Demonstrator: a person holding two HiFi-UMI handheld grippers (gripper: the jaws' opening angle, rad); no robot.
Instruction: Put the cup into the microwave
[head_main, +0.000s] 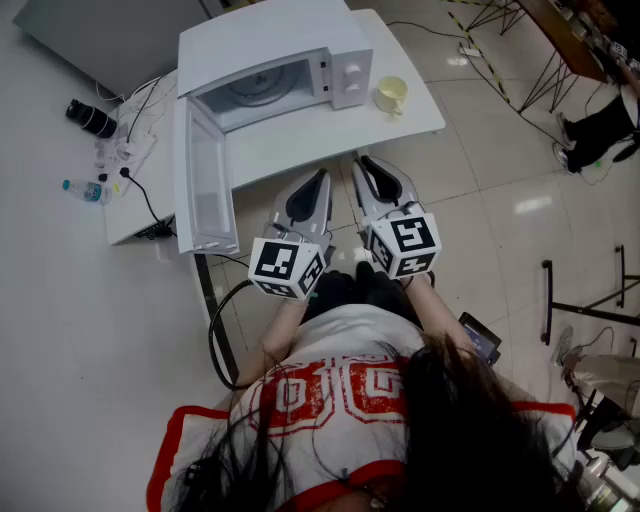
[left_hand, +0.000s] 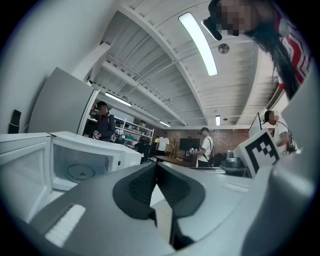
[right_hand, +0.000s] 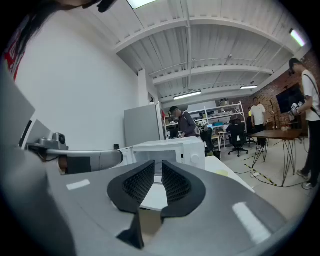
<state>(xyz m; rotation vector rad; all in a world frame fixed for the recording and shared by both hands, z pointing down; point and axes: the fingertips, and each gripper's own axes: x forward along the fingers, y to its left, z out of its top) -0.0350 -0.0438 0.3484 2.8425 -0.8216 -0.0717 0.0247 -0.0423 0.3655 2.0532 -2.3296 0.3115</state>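
A white microwave (head_main: 275, 70) stands on the white table (head_main: 420, 110) with its door (head_main: 205, 180) swung open to the left, showing the glass turntable (head_main: 258, 88). The pale yellow cup (head_main: 391, 94) stands upright on the table, just right of the microwave. My left gripper (head_main: 322, 180) and right gripper (head_main: 364, 165) hover side by side at the table's front edge, pointing at the microwave, both shut and empty. The left gripper view has its jaw tips (left_hand: 156, 167) touching, with the open microwave (left_hand: 75, 160) to their left. In the right gripper view the pads (right_hand: 158, 166) are nearly together before the microwave (right_hand: 185, 147).
A lower side table at left holds a water bottle (head_main: 82, 188), a black lens (head_main: 90, 117) and cables. A black cable (head_main: 222, 330) loops down near my left side. Black metal frames (head_main: 590, 310) stand on the floor at right. Several people stand in the background.
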